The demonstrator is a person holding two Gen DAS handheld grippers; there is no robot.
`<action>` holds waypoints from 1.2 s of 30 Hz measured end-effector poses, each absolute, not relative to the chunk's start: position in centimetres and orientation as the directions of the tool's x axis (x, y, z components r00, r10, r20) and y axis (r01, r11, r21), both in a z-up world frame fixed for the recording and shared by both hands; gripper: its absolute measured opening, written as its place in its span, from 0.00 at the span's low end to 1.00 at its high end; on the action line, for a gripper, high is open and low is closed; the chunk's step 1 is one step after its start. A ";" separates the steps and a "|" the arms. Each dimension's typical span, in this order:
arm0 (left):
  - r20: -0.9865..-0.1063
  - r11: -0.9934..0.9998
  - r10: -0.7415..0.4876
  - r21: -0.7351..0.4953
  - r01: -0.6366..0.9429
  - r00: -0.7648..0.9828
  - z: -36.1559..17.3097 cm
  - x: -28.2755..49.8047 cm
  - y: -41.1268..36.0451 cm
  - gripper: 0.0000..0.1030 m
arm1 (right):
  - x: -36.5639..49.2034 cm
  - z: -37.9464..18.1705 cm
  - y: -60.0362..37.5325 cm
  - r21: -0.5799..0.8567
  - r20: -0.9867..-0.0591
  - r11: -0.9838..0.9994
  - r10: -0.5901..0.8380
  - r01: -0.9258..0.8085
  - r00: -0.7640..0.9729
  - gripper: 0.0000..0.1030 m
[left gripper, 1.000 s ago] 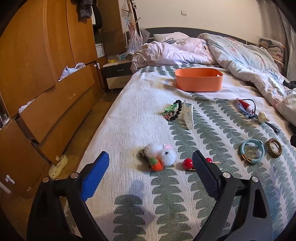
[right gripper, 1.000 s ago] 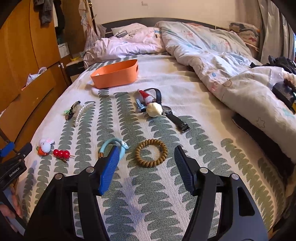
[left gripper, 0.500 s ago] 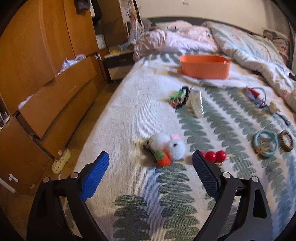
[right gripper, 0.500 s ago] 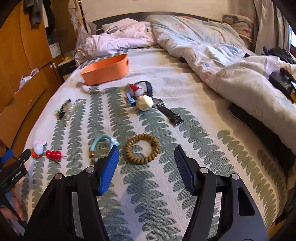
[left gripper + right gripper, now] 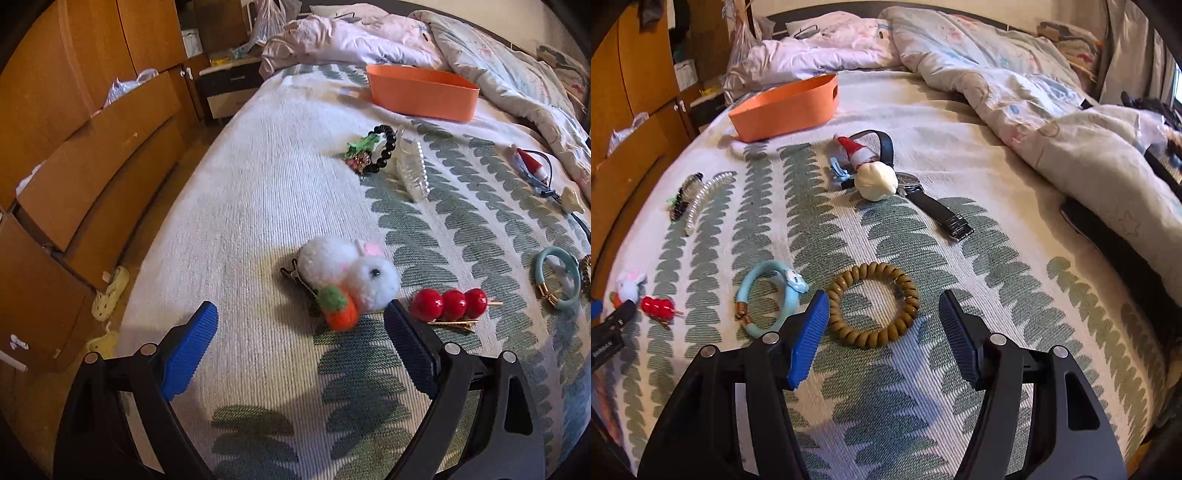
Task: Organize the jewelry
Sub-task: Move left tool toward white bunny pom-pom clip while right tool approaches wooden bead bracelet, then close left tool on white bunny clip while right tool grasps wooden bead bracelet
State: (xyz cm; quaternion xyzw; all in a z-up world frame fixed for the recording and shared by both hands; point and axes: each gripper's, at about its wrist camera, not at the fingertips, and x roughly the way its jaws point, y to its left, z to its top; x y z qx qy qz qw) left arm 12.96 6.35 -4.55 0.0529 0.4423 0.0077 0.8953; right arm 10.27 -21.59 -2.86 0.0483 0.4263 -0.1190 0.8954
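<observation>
Jewelry lies spread on a bedspread with green leaf rows. In the left wrist view a white bunny hair clip with an orange carrot (image 5: 349, 275) sits just beyond my open left gripper (image 5: 300, 317), nearer its right finger; a red-ball hair pin (image 5: 447, 303) lies beside it. In the right wrist view a brown coil hair tie (image 5: 873, 303) lies between and just ahead of the fingers of my open right gripper (image 5: 882, 308), not touched. A light-blue bangle (image 5: 769, 302) is left of it. An orange bin (image 5: 786, 108) stands far back.
A black bead bracelet with a green clip (image 5: 370, 150), a clear pearl claw clip (image 5: 412, 170), a Santa clip (image 5: 857, 150), a cream ball (image 5: 876, 182) and a black-strap watch (image 5: 936, 205) lie mid-bed. Rumpled quilt (image 5: 1015, 85) fills the right. Wooden drawers (image 5: 85, 147) and floor lie beyond the left edge.
Both grippers have dropped closer to the bedspread. The bunny clip and the coil hair tie now look larger and nearer the fingertips. Jaw widths are unchanged.
</observation>
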 end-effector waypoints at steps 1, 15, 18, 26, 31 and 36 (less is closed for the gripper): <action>-0.793 0.994 0.058 0.100 0.036 0.606 -4.6 13.0 6.3 0.87 | 10.4 -3.0 -21.6 -0.015 -0.777 0.967 -0.172 0.256 0.605 0.63; -0.814 0.994 0.035 0.086 0.062 0.580 -5.2 14.8 5.9 0.87 | 10.8 -3.7 -22.1 0.026 -0.791 0.963 -0.143 0.267 0.594 0.62; -0.816 0.994 0.039 0.091 0.062 0.577 -5.4 14.9 5.8 0.87 | 10.7 -3.9 -22.4 0.058 -0.796 0.959 -0.123 0.276 0.593 0.61; -0.810 0.995 0.031 0.079 0.057 0.586 -5.5 15.0 6.0 0.87 | 10.2 -3.7 -22.8 0.107 -0.787 0.952 -0.095 0.286 0.610 0.50; -0.803 0.997 0.028 0.068 0.045 0.595 -5.4 15.0 6.4 0.80 | 9.9 -3.6 -23.3 0.116 -0.788 0.946 -0.099 0.304 0.608 0.24; -0.794 0.996 0.048 0.084 0.031 0.606 -5.1 15.0 6.4 0.66 | 9.9 -3.4 -23.3 0.115 -0.785 0.947 -0.098 0.300 0.612 0.18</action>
